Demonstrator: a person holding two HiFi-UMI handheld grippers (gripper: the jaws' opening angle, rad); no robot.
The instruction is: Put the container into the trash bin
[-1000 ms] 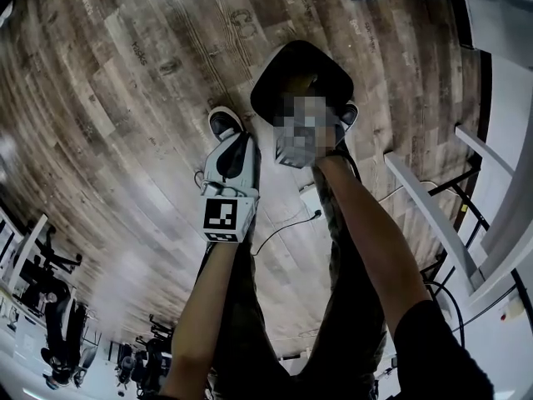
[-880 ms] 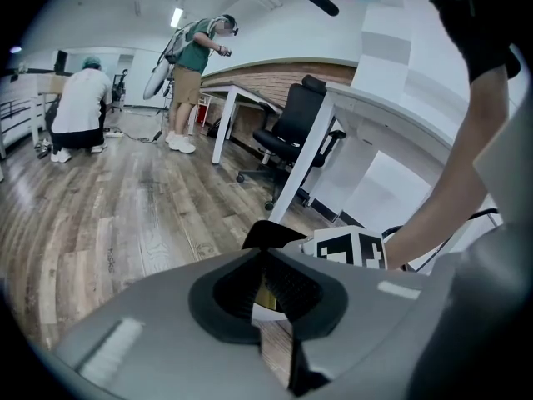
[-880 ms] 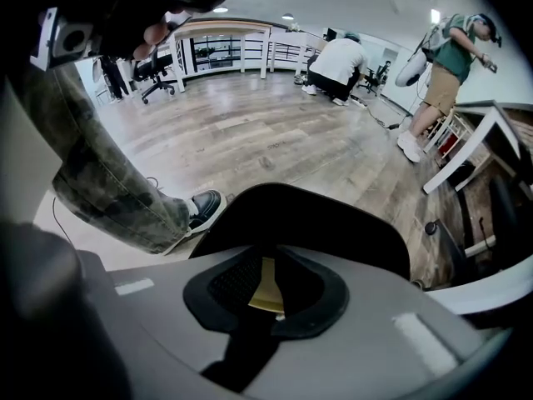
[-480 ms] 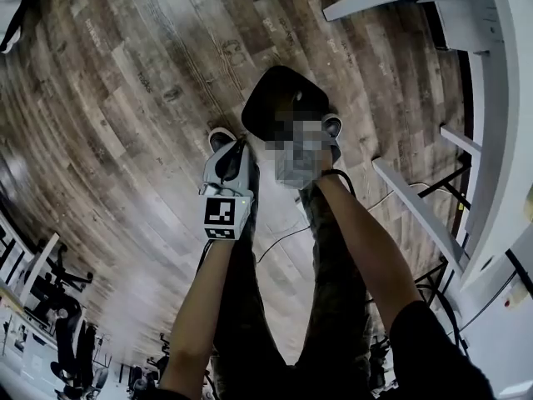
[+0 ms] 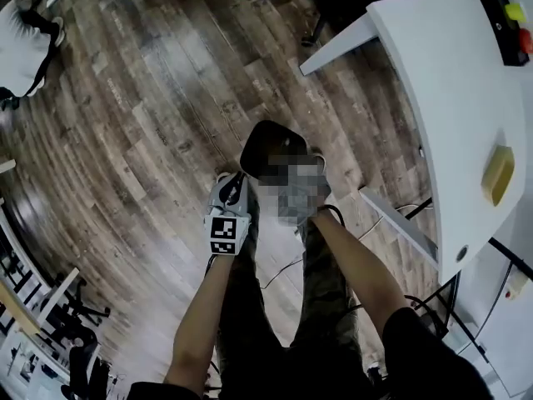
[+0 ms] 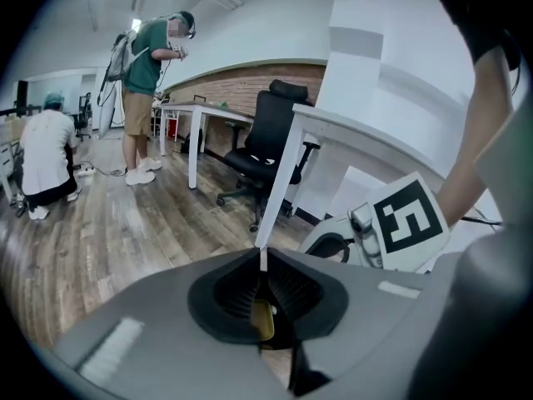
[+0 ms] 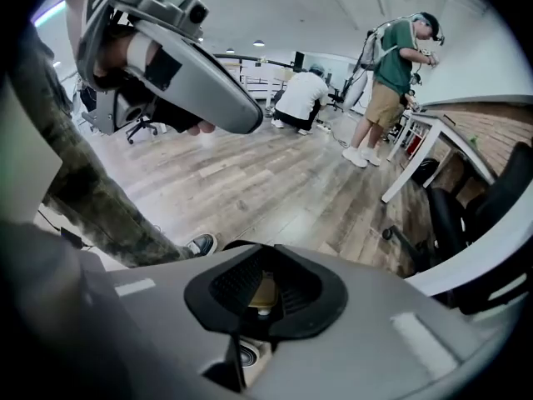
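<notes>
The left gripper [image 6: 261,258], a smooth matte grey shell with a hollow lined by black ribbed pads, has its jaw tips drawn together to a hairline slit, and nothing sits between them. The right gripper [image 7: 266,252] is built the same, and its jaws are closing. As far as its own view shows, the tips already meet and the ribbed hollow behind them is empty. In the head view a mosaic patch covers the right gripper, while the left one shows beside it with its white cube of black square markers [image 5: 222,233] facing up. Just beyond both tools, on the floor by the person's feet, stands the black trash bin with rounded corners [image 5: 263,144]. Its mouth shows only dark, so the container cannot be made out in any view. A camouflage-cloth trouser leg [image 7: 100,198] and a dark shoe with a white sole [image 7: 200,244] stand on the grey-brown wood-plank floor [image 5: 150,123], which has a streaked grain. To the right is a smooth white table [image 5: 441,98] carrying a yellow block [image 5: 498,173] and a black box with a yellow and a red button [image 5: 504,11]. Farther off are a black office chair [image 6: 266,132], a red brick wall [image 6: 241,86], a standing person in a green shirt [image 6: 150,57] and a crouching person in white [image 6: 46,152].
</notes>
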